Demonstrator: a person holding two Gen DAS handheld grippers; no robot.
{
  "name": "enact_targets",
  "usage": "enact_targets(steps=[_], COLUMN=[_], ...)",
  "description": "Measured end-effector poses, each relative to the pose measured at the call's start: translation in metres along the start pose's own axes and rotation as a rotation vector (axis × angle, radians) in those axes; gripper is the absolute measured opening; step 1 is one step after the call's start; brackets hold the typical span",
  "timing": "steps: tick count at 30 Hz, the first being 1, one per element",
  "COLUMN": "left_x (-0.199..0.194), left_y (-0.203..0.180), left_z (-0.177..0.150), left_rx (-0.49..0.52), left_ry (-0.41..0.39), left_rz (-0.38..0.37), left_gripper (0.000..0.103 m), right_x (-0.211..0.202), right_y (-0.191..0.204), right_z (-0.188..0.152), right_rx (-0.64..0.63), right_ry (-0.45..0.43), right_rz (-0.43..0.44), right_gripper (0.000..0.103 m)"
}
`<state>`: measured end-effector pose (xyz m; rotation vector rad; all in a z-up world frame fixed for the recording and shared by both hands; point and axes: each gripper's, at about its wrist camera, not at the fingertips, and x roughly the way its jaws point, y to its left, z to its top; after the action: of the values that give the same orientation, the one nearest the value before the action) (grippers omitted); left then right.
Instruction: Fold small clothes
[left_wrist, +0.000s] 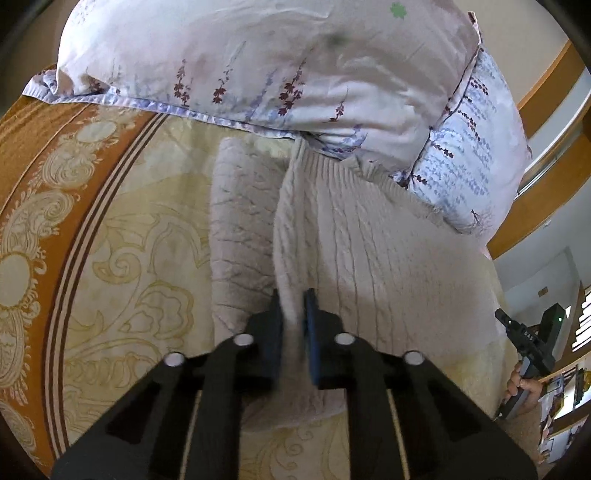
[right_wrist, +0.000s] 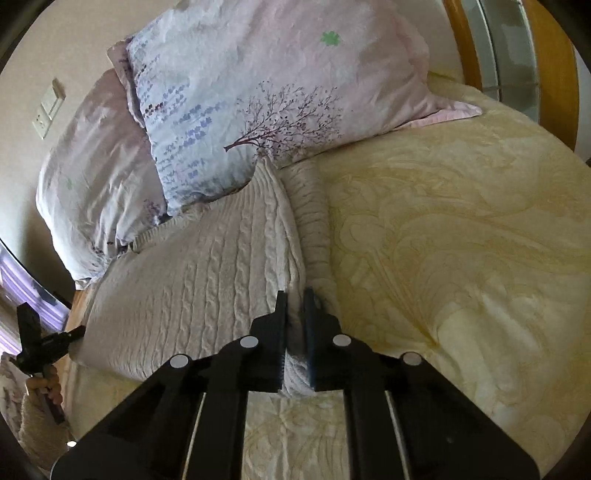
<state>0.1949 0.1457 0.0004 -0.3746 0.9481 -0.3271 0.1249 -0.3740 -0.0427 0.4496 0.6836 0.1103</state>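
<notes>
A cream cable-knit sweater (left_wrist: 369, 251) lies on the bed, its ribbed hem against the pillows. My left gripper (left_wrist: 294, 302) is shut on the sweater's left edge, lifting a fold of knit; a sleeve (left_wrist: 240, 221) lies flat to its left. In the right wrist view the same sweater (right_wrist: 192, 280) spreads to the left, and my right gripper (right_wrist: 295, 299) is shut on its right edge, with a sleeve (right_wrist: 314, 221) beside it. The right gripper also shows in the left wrist view (left_wrist: 517, 332), and the left one in the right wrist view (right_wrist: 44, 343).
The bed has a yellow patterned cover (right_wrist: 461, 240) with an orange border (left_wrist: 44, 166). Two floral pillows (left_wrist: 258, 66) (right_wrist: 258, 92) lie at the head, touching the sweater. A wooden headboard (right_wrist: 554, 74) curves behind. The bed's edge is near the sweater's far side.
</notes>
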Motion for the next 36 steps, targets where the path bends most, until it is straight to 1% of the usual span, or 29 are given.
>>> enact_targets(steps=[7,9,12,13,17,18,19,20,22,24,25,26,27,29,31,32,33,34,36], left_x=[-0.01,-0.012,-0.011,-0.009,-0.009,-0.009,-0.01,-0.012,-0.017,-0.025,-0.027,-0.028,-0.026,-0.015,-0.002,0.009,0.014,0.019,0.022], left_y=[0.007,0.01,0.013,0.013,0.01,0.009,0.008,0.005,-0.001,-0.014,-0.021,-0.031,-0.038,-0.054,-0.064,-0.064,-0.063,-0.058,-0.048], left_z=[-0.001,-0.004,-0.007,-0.007,-0.007,-0.007,-0.007,-0.007,-0.005,-0.001,0.0,0.001,0.002,0.002,0.0,0.001,0.001,0.001,0.002], left_rx=[-0.006,-0.011,-0.008,-0.007,0.014,0.015,0.019,0.027,0.045,0.091,0.121,0.155,0.175,0.222,0.262,0.265,0.255,0.236,0.211], left_ry=[0.006,0.007,-0.001,0.0,-0.01,-0.011,-0.011,-0.016,-0.046,-0.112,-0.142,-0.167,-0.171,-0.146,-0.115,-0.087,-0.07,-0.052,-0.053], left_rz=[-0.009,-0.014,-0.011,-0.009,0.003,-0.005,-0.013,-0.017,-0.011,0.04,0.055,0.048,0.032,0.0,0.016,0.05,0.062,0.068,0.067], left_gripper=[0.008,0.008,0.008,0.008,0.012,0.015,0.022,0.026,0.048,0.058,0.06,0.061,0.064,0.065,0.065,0.065,0.065,0.065,0.062], right_x=[-0.016,-0.016,-0.009,-0.007,-0.004,-0.004,-0.006,-0.008,-0.016,-0.018,-0.016,-0.012,-0.006,0.011,0.026,0.036,0.041,0.043,0.039], right_y=[0.003,0.004,0.003,0.003,0.009,0.011,0.013,0.016,0.027,0.039,0.049,0.057,0.063,0.075,0.079,0.076,0.072,0.067,0.064], right_z=[-0.011,-0.014,-0.018,-0.018,-0.016,-0.015,-0.015,-0.014,-0.008,-0.001,0.002,0.004,0.006,0.007,0.008,0.007,0.005,0.003,-0.001], right_rx=[0.029,0.024,0.011,0.011,-0.008,-0.02,-0.026,-0.034,-0.059,-0.098,-0.13,-0.152,-0.173,-0.213,-0.223,-0.211,-0.195,-0.178,-0.17], right_ry=[-0.01,-0.002,0.014,0.015,0.021,0.021,0.018,0.01,-0.04,-0.075,-0.082,-0.075,-0.063,-0.032,0.001,0.029,0.053,0.053,0.051], right_rz=[-0.023,-0.051,-0.116,-0.123,-0.178,-0.187,-0.192,-0.196,-0.193,-0.174,-0.155,-0.142,-0.128,-0.118,-0.129,-0.152,-0.175,-0.169,-0.172], right_gripper=[0.008,0.008,0.008,0.008,0.009,0.009,0.009,0.014,0.02,0.035,0.035,0.036,0.036,0.036,0.036,0.036,0.036,0.036,0.036])
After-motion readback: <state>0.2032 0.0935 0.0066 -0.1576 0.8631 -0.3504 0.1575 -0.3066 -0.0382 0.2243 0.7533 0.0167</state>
